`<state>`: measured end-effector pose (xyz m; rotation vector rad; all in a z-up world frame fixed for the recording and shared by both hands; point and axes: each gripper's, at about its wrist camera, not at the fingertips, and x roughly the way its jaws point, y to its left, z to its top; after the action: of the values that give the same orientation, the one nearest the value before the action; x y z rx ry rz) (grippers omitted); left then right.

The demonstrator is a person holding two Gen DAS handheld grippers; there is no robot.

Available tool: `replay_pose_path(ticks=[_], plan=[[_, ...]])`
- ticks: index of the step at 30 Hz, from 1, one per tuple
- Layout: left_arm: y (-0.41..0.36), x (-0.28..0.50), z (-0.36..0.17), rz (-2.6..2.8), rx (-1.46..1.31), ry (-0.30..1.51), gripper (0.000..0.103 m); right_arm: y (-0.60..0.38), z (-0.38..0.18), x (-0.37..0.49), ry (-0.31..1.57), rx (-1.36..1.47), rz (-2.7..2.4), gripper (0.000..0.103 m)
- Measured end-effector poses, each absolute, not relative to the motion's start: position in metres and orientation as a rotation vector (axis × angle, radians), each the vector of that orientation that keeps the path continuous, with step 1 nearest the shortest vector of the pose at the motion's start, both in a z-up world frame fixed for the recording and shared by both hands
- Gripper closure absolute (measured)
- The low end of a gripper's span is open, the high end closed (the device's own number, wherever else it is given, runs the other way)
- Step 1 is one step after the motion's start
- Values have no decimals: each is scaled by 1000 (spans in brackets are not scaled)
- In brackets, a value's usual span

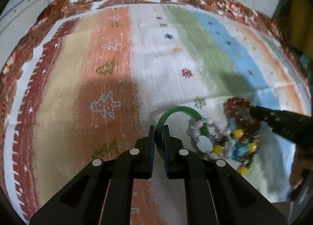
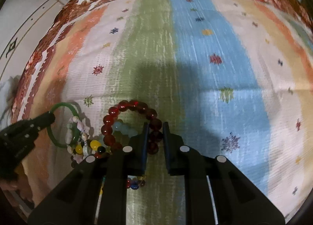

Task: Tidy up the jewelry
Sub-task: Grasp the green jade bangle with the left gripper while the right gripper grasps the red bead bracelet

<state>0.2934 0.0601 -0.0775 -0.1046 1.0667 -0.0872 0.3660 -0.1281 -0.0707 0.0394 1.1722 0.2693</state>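
The green bangle (image 1: 177,110) is clamped by the left gripper (image 1: 158,127), the red bead bracelet (image 2: 135,123) by the right gripper (image 2: 155,125), beside heaped bracelets (image 1: 230,143); open striped cloth (image 1: 152,49) stretches ahead to its patterned border.

A cloth (image 2: 205,72) with broad stripes of tan, orange, white, green and blue, scattered with small star and tree motifs and edged by a red-brown floral border, covers the worktop. On it lies a cluster of jewelry: a green bangle (image 1: 177,110), a red bead bracelet (image 2: 125,107), a pale pastel bead bracelet (image 1: 203,143), and multicoloured beads (image 1: 242,146) with yellow ones among them, all touching or overlapping.
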Motion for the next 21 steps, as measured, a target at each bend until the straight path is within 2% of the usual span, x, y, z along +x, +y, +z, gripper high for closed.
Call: replay_pose_path(ticks=[21], plan=[[71, 263, -32, -45, -146, 936, 94, -107, -13, 331, 1049, -78, 376, 88]])
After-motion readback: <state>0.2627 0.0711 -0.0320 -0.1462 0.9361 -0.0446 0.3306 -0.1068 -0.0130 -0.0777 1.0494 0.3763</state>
